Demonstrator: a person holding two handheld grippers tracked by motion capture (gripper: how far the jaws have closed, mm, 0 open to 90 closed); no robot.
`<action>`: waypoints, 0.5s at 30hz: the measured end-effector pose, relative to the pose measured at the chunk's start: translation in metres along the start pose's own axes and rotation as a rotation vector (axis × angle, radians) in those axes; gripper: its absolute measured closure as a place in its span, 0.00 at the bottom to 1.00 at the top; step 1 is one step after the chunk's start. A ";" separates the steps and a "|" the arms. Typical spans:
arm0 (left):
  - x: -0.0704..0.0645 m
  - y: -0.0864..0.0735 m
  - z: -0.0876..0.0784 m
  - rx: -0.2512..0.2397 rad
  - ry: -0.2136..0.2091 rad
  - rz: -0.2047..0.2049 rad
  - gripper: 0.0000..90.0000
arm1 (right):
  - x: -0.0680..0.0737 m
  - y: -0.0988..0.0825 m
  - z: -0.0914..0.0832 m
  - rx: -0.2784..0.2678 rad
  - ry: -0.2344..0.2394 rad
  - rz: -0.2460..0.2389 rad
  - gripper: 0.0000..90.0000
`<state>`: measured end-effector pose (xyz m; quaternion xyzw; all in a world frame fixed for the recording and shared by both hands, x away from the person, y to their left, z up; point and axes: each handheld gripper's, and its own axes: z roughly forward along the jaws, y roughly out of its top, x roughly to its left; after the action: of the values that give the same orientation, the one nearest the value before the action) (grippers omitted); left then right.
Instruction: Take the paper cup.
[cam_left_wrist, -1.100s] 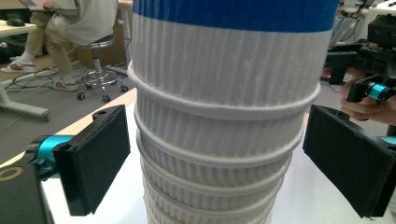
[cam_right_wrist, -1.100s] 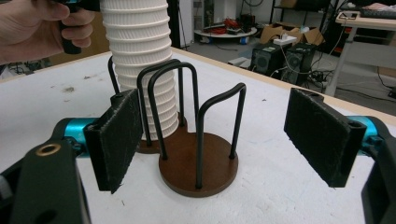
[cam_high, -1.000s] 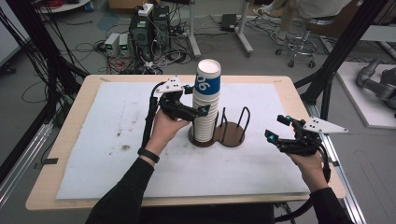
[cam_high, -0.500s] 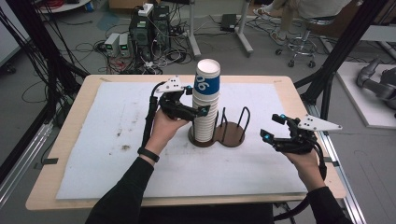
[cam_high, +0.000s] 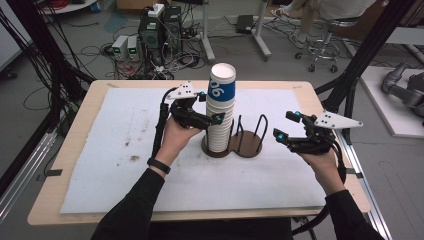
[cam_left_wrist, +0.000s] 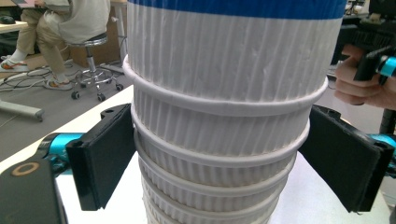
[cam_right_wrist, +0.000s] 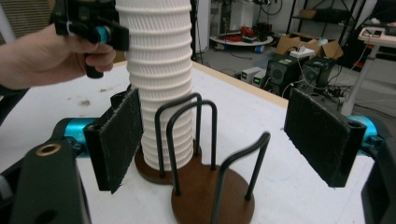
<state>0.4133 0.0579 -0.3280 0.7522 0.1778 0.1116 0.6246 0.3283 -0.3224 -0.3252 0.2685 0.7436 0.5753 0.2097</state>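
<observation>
Cup stack (cam_high: 220, 112): tall column of nested white ribbed paper cups, rolled rims, top cup blue-banded; stands in brown wooden holder (cam_high: 248, 144) with black wire hoops, mid-table. Left gripper (cam_high: 212, 107): jaws just closing, pads clamped on stack. Right gripper (cam_high: 287, 126): jaws apart, empty, right of holder.

The ribbed white cup stack (cam_high: 221, 112) has a blue-banded top; its wire holder (cam_high: 245, 142) is dark brown with black loops.

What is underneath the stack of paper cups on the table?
The cup stack stands on one disc of a brown wooden holder with black wire loops; the stack covers that disc's top.
</observation>
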 end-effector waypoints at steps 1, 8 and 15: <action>0.000 0.000 0.000 0.000 0.001 0.001 0.13 | -0.001 0.003 0.002 -0.006 0.001 -0.008 0.23; 0.000 0.000 0.000 0.000 0.001 -0.001 0.13 | -0.003 0.026 0.014 -0.018 0.019 -0.010 0.23; 0.000 0.000 0.000 0.001 0.000 0.003 0.13 | -0.003 0.050 0.031 -0.028 0.038 -0.018 0.23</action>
<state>0.4134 0.0578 -0.3280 0.7528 0.1768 0.1121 0.6241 0.3579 -0.2919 -0.2844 0.2480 0.7417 0.5888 0.2044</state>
